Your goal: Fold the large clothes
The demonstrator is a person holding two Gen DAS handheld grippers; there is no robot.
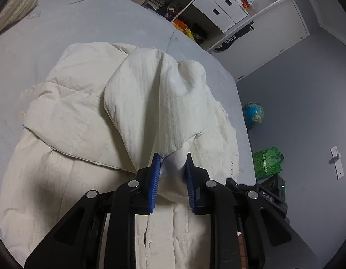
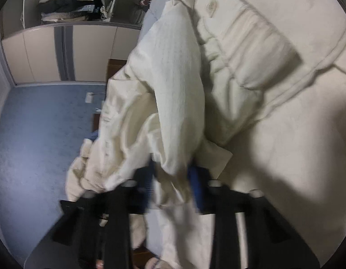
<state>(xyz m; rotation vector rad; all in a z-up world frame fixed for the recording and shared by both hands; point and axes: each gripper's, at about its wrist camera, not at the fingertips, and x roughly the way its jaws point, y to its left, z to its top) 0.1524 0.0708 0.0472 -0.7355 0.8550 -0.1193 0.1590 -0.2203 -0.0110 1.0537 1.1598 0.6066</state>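
Blue fingers (image 1: 156, 179) of the left gripper (image 1: 173, 159) are pinching a fold of a cream padded jacket (image 1: 72, 134), which is lying spread across a grey bed (image 1: 83, 18). The right gripper (image 2: 173, 168), blurred, is clamping bunched jacket fabric at the bed's edge, above blue carpet (image 2: 38, 134).

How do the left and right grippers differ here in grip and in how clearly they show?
The left gripper shows sharp, its blue fingers pinching a narrow gather of the cream jacket over the bed. The right gripper is motion-blurred, with a bulkier, crumpled bunch between its fingers, at the bed's edge above the blue floor. Both are shut on the same jacket.
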